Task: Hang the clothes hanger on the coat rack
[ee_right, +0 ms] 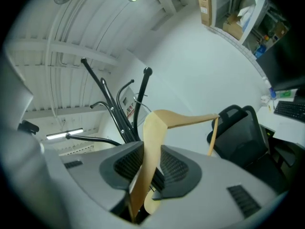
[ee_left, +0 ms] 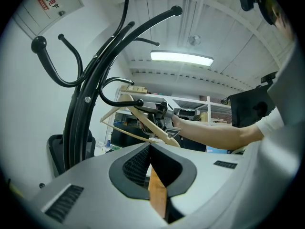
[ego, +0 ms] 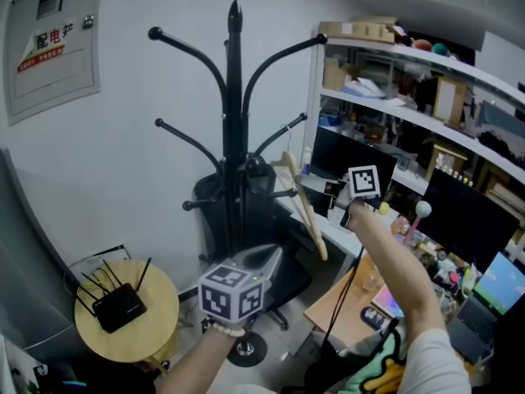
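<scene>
Wooden clothes hanger [ego: 310,216] is clamped in the right tool [ee_right: 151,163], its wire hook [ee_right: 137,100] ahead of the jaws beside a lower arm of the coat rack [ego: 235,138]; releasing before the hook seats would drop it, while the left tool [ee_left: 148,151], jaws together and empty, hangs lower

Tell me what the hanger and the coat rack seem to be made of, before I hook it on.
Hanger: looks like pale wood with a smooth light-tan finish and flat shaped arms. Its hook is thin, likely metal wire.
Coat rack: probably metal tubing with a glossy black coating. Highlights run along the curved arms, which end in rounded ball tips.
</scene>
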Demonstrator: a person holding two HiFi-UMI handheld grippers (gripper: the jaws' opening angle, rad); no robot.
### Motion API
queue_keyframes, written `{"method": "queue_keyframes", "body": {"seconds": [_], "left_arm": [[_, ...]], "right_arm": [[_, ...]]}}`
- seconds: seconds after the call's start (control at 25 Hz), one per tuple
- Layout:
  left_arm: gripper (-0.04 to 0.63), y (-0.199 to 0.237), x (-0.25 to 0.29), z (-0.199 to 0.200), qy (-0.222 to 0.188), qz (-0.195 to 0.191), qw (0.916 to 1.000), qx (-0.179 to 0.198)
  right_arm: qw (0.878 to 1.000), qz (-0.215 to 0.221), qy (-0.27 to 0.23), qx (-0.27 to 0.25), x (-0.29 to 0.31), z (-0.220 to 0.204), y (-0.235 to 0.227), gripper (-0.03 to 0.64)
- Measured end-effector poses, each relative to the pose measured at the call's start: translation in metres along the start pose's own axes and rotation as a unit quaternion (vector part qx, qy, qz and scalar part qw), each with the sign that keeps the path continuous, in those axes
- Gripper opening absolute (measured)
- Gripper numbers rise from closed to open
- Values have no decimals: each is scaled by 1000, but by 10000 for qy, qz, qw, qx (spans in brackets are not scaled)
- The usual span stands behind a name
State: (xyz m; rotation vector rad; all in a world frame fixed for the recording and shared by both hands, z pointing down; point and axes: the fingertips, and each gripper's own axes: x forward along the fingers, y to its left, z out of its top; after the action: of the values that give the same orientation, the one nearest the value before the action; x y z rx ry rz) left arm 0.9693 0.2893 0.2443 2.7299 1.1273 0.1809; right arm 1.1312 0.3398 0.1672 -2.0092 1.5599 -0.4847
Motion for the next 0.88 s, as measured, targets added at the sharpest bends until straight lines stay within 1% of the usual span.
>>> {"method": "queue_keyframes", "body": {"seconds": [0.12, 0.56, 0.72, 0.88], "left_arm": [[-8, 0, -1, -4, 28, 24, 10000, -12], [-8, -8, -4, -12, 116, 72, 9999, -15], [-8, -4, -1, -14, 94, 173, 9998, -88], [-8, 0, -2, -14, 68, 264, 9995, -138]], "right_arm": [[9997, 209, 120, -30, 9, -11, 6, 130], [9988, 442, 201, 60, 19, -35, 4, 130], [9976, 614, 312, 11, 27, -41, 11, 129], [9970, 647, 417, 49, 32, -52, 6, 129]]}}
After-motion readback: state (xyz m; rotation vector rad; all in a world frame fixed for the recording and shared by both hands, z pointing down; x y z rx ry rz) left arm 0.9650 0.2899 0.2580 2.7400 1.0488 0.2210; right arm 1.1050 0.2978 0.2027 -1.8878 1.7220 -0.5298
